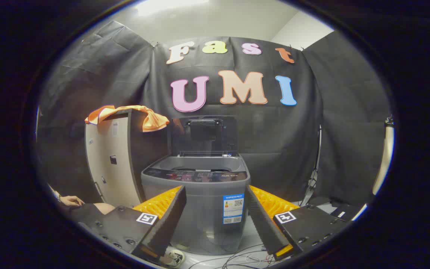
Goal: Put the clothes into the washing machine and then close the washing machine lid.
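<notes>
Hand-held gripper (215,220) spread wide, gripping nothing.
Grey washing machine (196,209) sits just ahead between the fingers, lid (203,135) raised upright; orange clothes (140,115) draped atop the cabinet (112,160) to its left.

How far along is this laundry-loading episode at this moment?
Barely started. Done: the washing machine already stands with its lid raised. In hand: nothing; the gripper is open, its fingers framing the machine from a distance. Left: fetching the orange cloth draped on the cabinet, dropping it in the tub, closing the lid.
</notes>
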Demonstrator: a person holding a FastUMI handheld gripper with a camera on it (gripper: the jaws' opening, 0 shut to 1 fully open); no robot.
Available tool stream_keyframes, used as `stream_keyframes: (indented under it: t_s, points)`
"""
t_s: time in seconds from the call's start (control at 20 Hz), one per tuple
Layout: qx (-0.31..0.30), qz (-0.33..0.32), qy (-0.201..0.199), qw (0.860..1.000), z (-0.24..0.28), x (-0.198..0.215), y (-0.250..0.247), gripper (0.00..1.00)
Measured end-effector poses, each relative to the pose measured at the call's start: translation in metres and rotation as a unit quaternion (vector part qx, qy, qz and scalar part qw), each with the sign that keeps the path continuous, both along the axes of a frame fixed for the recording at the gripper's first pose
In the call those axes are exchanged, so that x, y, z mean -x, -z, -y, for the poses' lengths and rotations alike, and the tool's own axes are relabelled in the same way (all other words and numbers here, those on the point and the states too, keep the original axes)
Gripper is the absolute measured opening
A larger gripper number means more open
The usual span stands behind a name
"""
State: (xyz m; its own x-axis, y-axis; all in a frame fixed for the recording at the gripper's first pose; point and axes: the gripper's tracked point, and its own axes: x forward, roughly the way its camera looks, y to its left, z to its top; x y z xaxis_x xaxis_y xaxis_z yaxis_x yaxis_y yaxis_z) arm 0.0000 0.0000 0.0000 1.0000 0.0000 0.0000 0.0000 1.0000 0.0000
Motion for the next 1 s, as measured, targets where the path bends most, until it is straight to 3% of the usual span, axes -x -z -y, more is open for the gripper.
stream_keyframes:
  t_s: [0.65,0.85,1.0]
  points:
    - [-0.011,0.005,-0.002,1.0,-0.002,0.0,-0.003,0.98]
    - [-0.054,0.057,-0.012,0.997,-0.025,-0.022,-0.054,0.97]
    - [-0.053,0.091,-0.048,0.993,-0.064,-0.057,-0.116,0.98]
